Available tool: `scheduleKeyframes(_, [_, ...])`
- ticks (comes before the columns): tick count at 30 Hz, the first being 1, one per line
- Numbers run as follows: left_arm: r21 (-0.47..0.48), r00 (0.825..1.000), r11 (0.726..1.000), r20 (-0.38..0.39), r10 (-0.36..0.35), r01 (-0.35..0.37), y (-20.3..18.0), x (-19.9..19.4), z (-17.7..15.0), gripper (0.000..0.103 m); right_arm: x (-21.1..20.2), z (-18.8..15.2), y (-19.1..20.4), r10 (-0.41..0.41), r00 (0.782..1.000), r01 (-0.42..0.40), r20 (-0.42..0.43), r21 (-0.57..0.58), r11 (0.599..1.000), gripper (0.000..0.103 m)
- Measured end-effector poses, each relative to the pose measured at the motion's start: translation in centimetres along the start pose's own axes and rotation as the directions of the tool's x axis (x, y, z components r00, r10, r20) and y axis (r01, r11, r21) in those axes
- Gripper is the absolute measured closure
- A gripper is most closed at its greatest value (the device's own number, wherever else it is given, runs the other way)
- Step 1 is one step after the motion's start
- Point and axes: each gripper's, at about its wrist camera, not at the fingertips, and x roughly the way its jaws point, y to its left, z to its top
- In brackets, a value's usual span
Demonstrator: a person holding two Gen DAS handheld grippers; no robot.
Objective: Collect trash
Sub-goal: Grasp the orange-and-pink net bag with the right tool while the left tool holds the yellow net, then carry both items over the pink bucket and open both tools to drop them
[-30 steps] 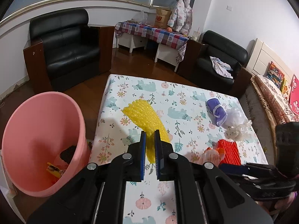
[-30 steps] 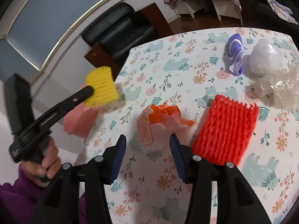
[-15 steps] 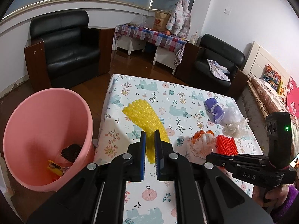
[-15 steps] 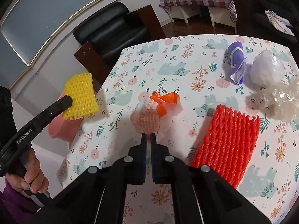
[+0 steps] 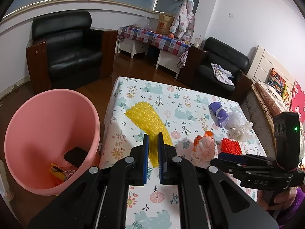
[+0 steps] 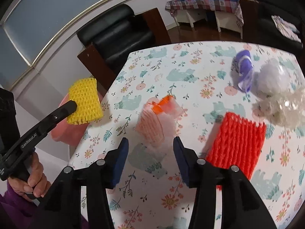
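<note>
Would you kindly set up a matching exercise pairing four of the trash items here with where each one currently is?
Things:
1. yellow foam net
2. red foam net
3. black foam piece
4. purple bag

Places:
A. inside the pink bin
B. on the table, beside the white plastic wrap
C. clamped in the left gripper
D. flat on the table by the right gripper

Pairs: 1-C, 2-D, 3-A, 4-B

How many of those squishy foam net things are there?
2 for sure. The yellow foam net is pinched in the left gripper, near the pink bin. The red foam net lies on the table. The bin may hide more.
</note>
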Motion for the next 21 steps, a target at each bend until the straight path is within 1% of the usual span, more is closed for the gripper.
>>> scheduleKeyframes(4, [-0.009,1.000,1.000,-0.003,-0.002,0.002,0.2,0.0,-0.1,0.095,0.9,0.4,0.2,-0.029,1.000,0.029,0.002,-0.020,0.999,0.055])
scheduleKeyframes(5, [-0.011,1.000,1.000,-0.004,-0.003,0.003,0.2,0.1,-0.2,0.095,1.2,0.5,0.2,-0.037,0.999,0.037,-0.001,-0.024,0.999,0.057])
scheduleKeyframes(6, [-0.013,1.000,1.000,-0.006,-0.005,0.005,0.3,0.1,-0.2,0.095,1.4,0.4,0.1,-0.046,0.999,0.046,-0.003,-0.026,0.999,0.060])
scheduleKeyframes(8, [-0.011,1.000,1.000,-0.006,-0.005,0.005,0.3,0.1,-0.3,0.095,2.1,0.3,-0.3,-0.050,0.999,0.050,-0.016,-0.015,0.999,0.089])
scheduleKeyframes(9, [-0.010,1.000,1.000,-0.006,-0.006,0.006,0.3,0.1,-0.3,0.095,2.2,0.3,-0.6,-0.039,0.999,0.039,-0.016,-0.001,0.999,0.089])
scheduleKeyframes(11, [-0.012,1.000,1.000,-0.007,-0.010,0.010,0.4,0.1,-0.4,0.095,2.1,0.3,-0.9,-0.031,1.000,0.031,-0.006,0.009,0.999,0.093])
scheduleKeyframes(15, [-0.014,1.000,1.000,0.010,-0.014,0.014,0.6,-0.2,-0.1,0.095,1.2,0.6,-0.7,-0.034,0.999,0.034,0.024,0.006,0.999,0.094])
scheduleKeyframes(18, [-0.019,0.999,1.000,0.031,-0.010,0.011,0.8,-0.6,0.1,0.095,0.1,1.1,0.4,-0.026,0.998,0.028,0.056,-0.029,0.999,0.094])
scheduleKeyframes(21, [-0.015,0.997,1.000,0.067,0.024,-0.023,1.4,-1.5,0.5,0.095,-0.3,1.9,2.0,-0.006,0.997,0.011,0.074,-0.070,0.997,0.094])
